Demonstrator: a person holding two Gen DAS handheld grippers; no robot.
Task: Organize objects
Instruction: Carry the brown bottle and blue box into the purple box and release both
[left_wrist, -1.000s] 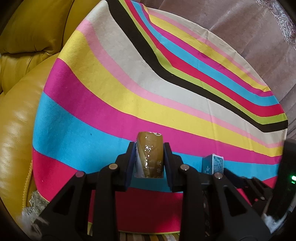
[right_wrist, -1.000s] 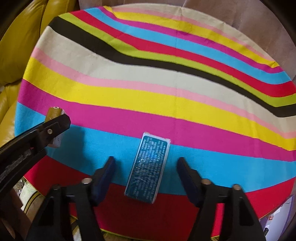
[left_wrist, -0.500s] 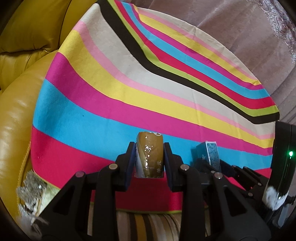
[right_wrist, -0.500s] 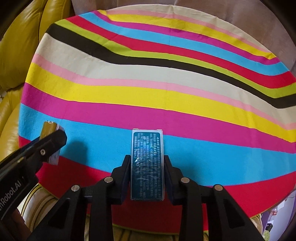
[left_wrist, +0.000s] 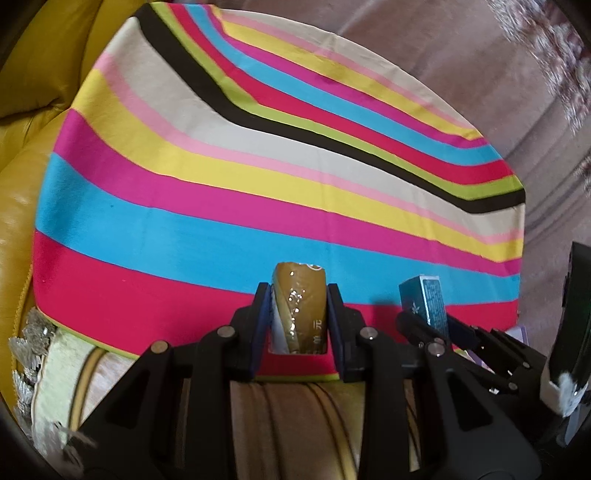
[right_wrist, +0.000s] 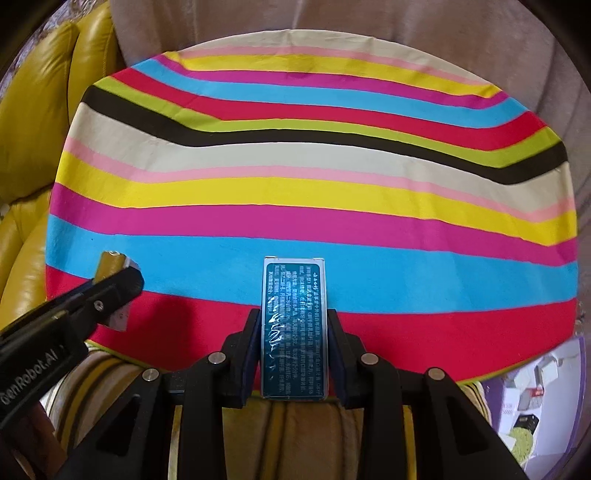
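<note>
My left gripper (left_wrist: 298, 320) is shut on a small gold-brown wrapped box (left_wrist: 301, 306), held off the striped cloth (left_wrist: 221, 184) near its front edge. My right gripper (right_wrist: 293, 347) is shut on a teal box (right_wrist: 293, 325) with white print, also lifted above the cloth's red band. In the left wrist view the teal box (left_wrist: 424, 301) and the right gripper's fingers (left_wrist: 417, 325) show at lower right. In the right wrist view the gold-brown box (right_wrist: 109, 264) pokes out past the left gripper's finger (right_wrist: 110, 291) at lower left.
The striped cloth (right_wrist: 314, 184) covers a round table. A yellow leather sofa (left_wrist: 33, 110) curves along the left. A striped cushion (right_wrist: 295, 432) lies below the table's near edge. A purple carton with small boxes (right_wrist: 535, 398) sits at lower right. Brown fabric (left_wrist: 480, 55) lies behind.
My right gripper closed on the teal box that lay on the cloth and lifted it. Both grippers pulled back toward the table's front edge, each with its box.
</note>
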